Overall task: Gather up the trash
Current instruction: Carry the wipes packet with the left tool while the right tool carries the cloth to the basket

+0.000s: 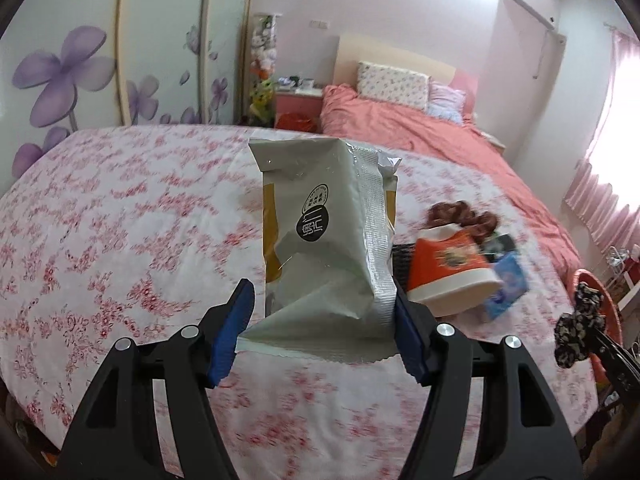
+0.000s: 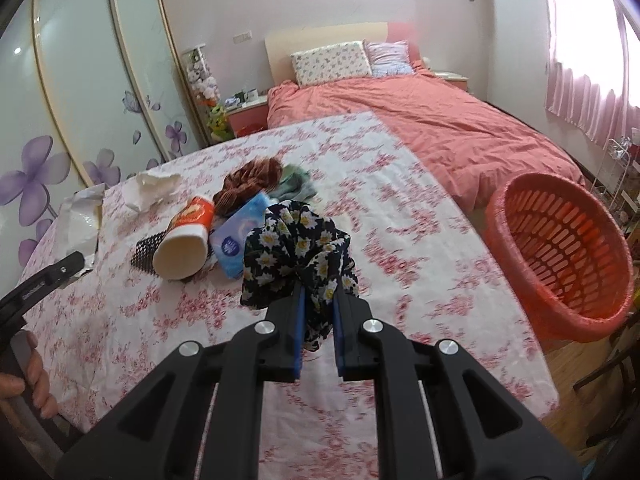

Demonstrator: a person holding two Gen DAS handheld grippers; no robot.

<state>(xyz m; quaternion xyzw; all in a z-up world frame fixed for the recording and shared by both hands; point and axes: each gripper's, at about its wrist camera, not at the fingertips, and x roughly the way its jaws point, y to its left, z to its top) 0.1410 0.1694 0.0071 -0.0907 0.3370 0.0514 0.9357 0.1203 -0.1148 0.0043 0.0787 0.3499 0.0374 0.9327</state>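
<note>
Meanwhile, the left gripper (image 1: 324,328) grasped a silver wrapper (image 1: 324,232) between its fingers, above the flowered surface (image 1: 120,220). The right gripper (image 2: 319,340) was clenched on a dark floral scrunchie (image 2: 296,256), near the orange basket (image 2: 560,248).

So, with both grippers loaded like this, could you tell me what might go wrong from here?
The left gripper holds the silver wrapper only by its crumpled lower end, so the slick foil could slip out.

The right gripper pinches a floral scrunchie, which looks like an accessory rather than trash; it may wrongly land in the orange basket.

The tipped paper cup lies close to the tissue pack, so later grasps could knock things about.
</note>
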